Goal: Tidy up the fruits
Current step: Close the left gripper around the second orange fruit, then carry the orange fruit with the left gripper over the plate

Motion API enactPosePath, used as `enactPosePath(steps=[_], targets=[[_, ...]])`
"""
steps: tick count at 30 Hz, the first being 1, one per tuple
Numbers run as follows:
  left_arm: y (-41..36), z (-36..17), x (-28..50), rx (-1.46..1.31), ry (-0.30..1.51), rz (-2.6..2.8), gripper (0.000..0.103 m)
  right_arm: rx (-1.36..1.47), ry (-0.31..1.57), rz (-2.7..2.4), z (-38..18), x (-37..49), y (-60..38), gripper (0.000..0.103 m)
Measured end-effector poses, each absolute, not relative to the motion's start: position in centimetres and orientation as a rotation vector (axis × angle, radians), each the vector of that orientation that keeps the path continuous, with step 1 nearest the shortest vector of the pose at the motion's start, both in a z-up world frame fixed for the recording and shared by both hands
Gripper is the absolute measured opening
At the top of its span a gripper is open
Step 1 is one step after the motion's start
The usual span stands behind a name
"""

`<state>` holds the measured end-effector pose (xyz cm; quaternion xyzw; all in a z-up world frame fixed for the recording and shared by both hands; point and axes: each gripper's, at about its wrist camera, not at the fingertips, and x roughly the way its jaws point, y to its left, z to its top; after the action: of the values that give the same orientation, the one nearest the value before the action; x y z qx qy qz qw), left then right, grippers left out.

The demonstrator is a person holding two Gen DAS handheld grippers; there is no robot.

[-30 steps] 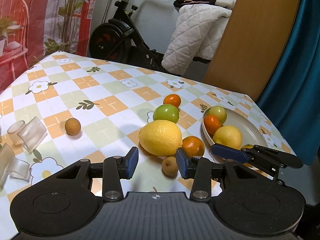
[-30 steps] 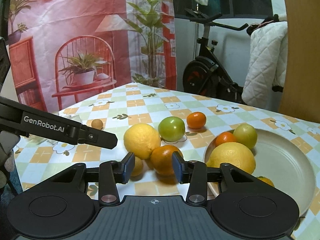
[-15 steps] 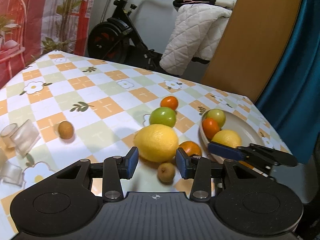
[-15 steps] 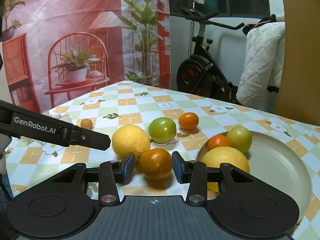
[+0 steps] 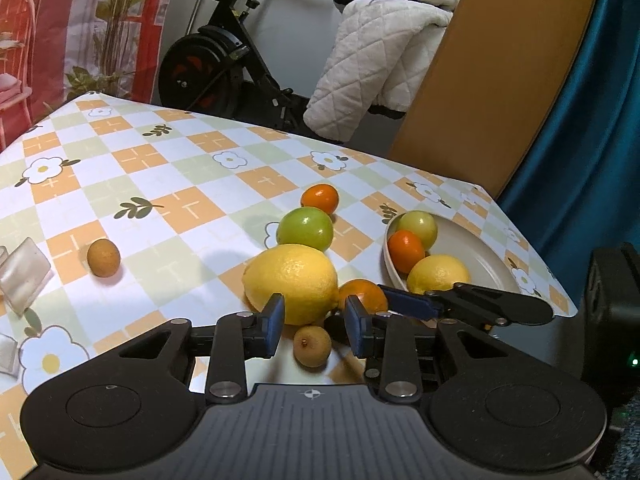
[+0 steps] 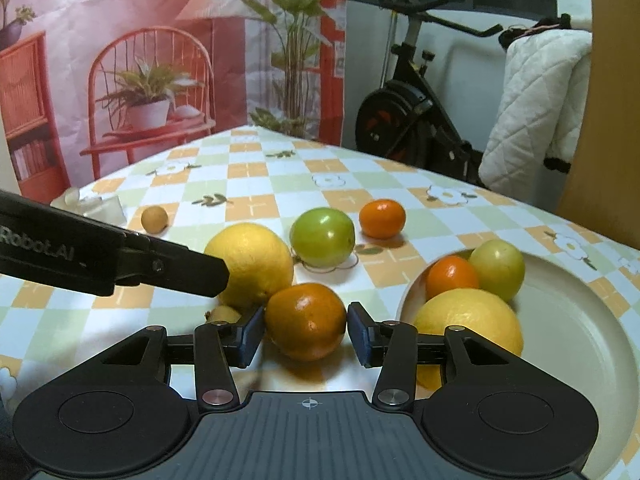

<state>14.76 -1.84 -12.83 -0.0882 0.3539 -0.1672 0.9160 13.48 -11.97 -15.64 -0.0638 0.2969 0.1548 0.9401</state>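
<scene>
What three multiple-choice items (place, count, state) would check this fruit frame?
1. The farthest small orange lies: A) on the plate B) on the tablecloth beyond a green fruit C) between jaws.
2. Green fruits in view: A) one B) two C) four.
3. The right gripper has its jaws: A) clamped on a lemon B) shut on nothing C) either side of an orange.
Answers: 1 B, it rests on the tablecloth past the green fruit; 2 B, one loose, a second green fruit on the plate; 3 C, the jaws, just opened a little, flank the orange.
</scene>
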Motion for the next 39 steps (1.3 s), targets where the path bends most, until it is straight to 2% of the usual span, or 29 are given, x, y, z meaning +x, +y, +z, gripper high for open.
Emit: enactPosePath(steps=[19, 31, 39], targets=[[-5.3, -13.9, 15.6, -0.131, 0.791, -0.46, 0.036, -0.082, 0.599, 0.332, -15.9, 10.7, -13.1, 0.041], [-5.8, -14.8, 15.6, -0.122, 0.831, -0.495, 0.044, -0.051, 0.605, 0.338, -16.0, 9.7, -13.8, 0.041], [-6.4, -15.4, 15.9, -0.114, 0.84, -0.493, 0.045, -0.037, 0.615, 0.338, -16.1, 9.7, -13.8, 0.041]])
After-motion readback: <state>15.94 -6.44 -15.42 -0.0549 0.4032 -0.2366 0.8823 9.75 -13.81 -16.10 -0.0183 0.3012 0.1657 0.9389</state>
